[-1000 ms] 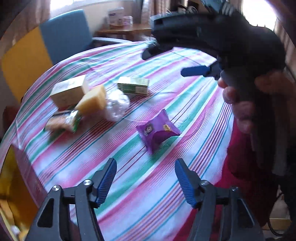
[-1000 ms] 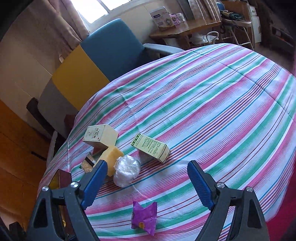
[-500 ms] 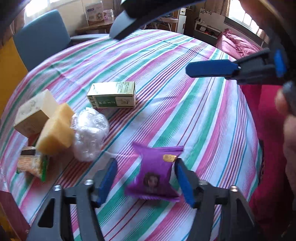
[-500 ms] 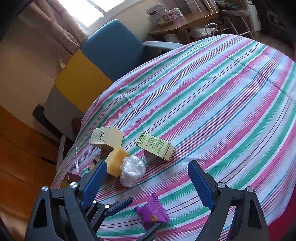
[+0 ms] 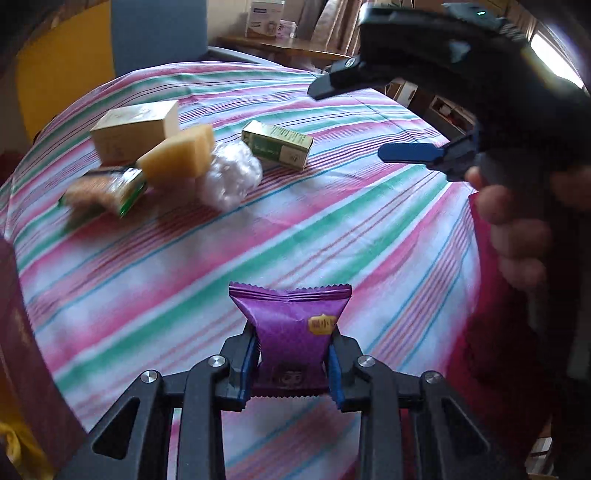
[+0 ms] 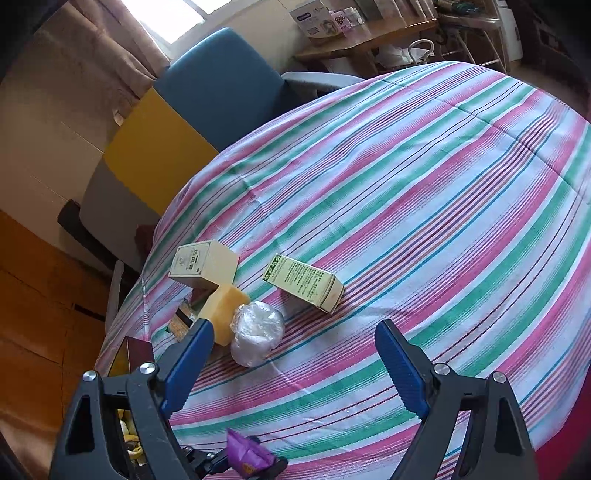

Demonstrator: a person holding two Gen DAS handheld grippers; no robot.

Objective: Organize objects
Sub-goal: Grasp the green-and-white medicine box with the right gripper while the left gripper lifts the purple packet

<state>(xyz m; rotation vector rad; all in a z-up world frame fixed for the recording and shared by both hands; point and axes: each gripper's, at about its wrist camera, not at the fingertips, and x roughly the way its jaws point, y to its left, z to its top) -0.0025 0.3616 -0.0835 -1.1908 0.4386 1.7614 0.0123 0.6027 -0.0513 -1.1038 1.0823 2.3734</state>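
My left gripper (image 5: 293, 363) is shut on a purple snack packet (image 5: 293, 325), held just above the striped tablecloth (image 5: 332, 229); the packet also shows in the right wrist view (image 6: 245, 456). My right gripper (image 6: 291, 365) is open and empty, high above the table, and shows in the left wrist view (image 5: 399, 118). On the cloth lie a green-and-cream carton (image 6: 304, 282), a cream box (image 6: 201, 264), a yellow sponge block (image 6: 223, 308), a clear plastic-wrapped bundle (image 6: 256, 332) and a green-edged snack pack (image 5: 105, 190).
A dark red box (image 6: 135, 354) stands at the table's left edge. A blue and yellow chair (image 6: 207, 103) is behind the table. A wooden side table (image 6: 365, 33) with boxes stands at the back.
My left gripper moved onto the purple packet, closed on it and lifted it slightly. The right gripper stayed open above the table.
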